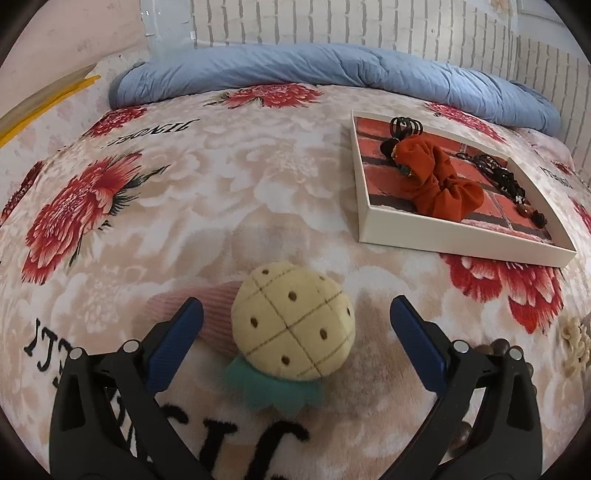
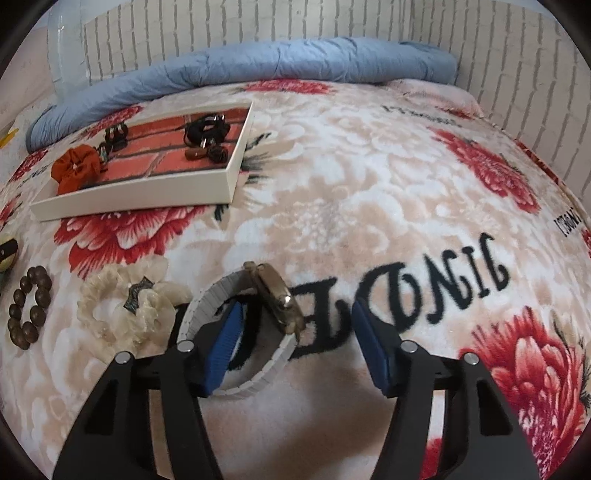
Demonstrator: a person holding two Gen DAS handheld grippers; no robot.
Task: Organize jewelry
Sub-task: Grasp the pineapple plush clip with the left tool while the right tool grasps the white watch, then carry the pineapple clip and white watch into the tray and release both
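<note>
My left gripper (image 1: pixel 295 314) is open around a plush pineapple hair tie (image 1: pixel 293 328) with a pink band (image 1: pixel 218 314), lying on the floral blanket. My right gripper (image 2: pixel 295 325) is open around a wristwatch (image 2: pixel 279 299) with a white band; the left finger sits inside the band loop. A white tray (image 1: pixel 461 243) with a brick-pattern floor holds an orange scrunchie (image 1: pixel 439 181), a black claw clip (image 1: pixel 404 127) and dark jewelry (image 1: pixel 506 181). The tray also shows in the right wrist view (image 2: pixel 133 195). A cream scrunchie (image 2: pixel 129 310) and a brown bead bracelet (image 2: pixel 27 310) lie left of the watch.
A rolled blue quilt (image 1: pixel 332 70) lies along the far side of the bed under a white brick wall (image 2: pixel 258 29). Brown beads (image 1: pixel 498 349) and the cream scrunchie (image 1: pixel 576 339) lie by my left gripper's right finger.
</note>
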